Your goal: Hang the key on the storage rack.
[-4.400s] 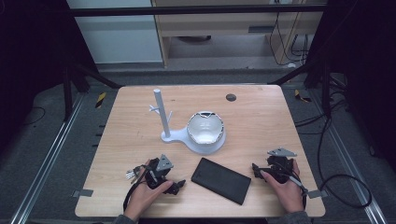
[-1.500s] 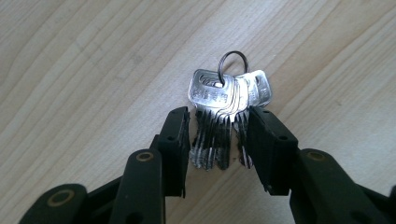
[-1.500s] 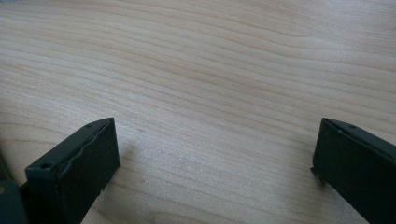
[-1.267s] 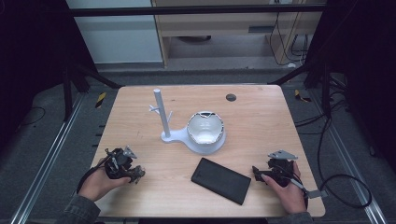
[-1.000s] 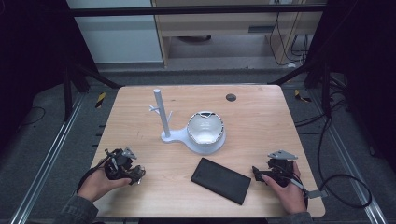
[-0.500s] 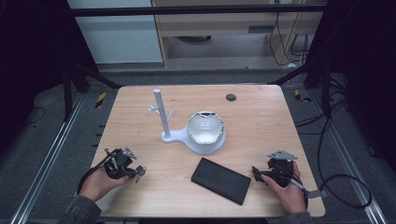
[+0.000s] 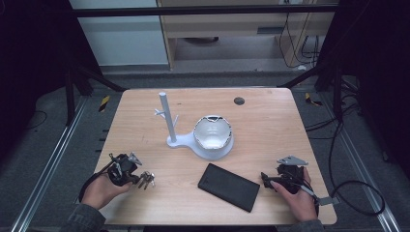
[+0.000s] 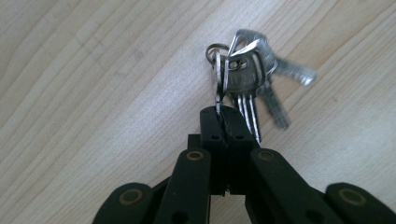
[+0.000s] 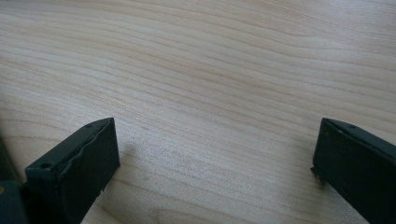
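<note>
A bunch of silver keys (image 8: 250,74) on a ring lies on the wooden table (image 7: 270,125) near its front left corner, also seen as keys (image 7: 147,180) in the high view. My left gripper (image 8: 223,112) has just been closing and now pinches the key ring between its pad tips. In the high view the left gripper (image 7: 137,179) rests low on the table in the person's left hand. My right gripper (image 9: 215,144) stands open over bare wood, nothing between its jaws. It is the right gripper (image 7: 266,178) at the front right.
A flat black slab (image 7: 228,186) lies between the two hands. A white stand with an upright post (image 7: 165,116) and a bowl (image 7: 212,135) sits mid-table. A small dark disc (image 7: 239,101) lies near the far edge.
Since the earliest frame the left hand has shifted from beside the black slab to the left side of the keys. Over the last second both hands stay in place.
</note>
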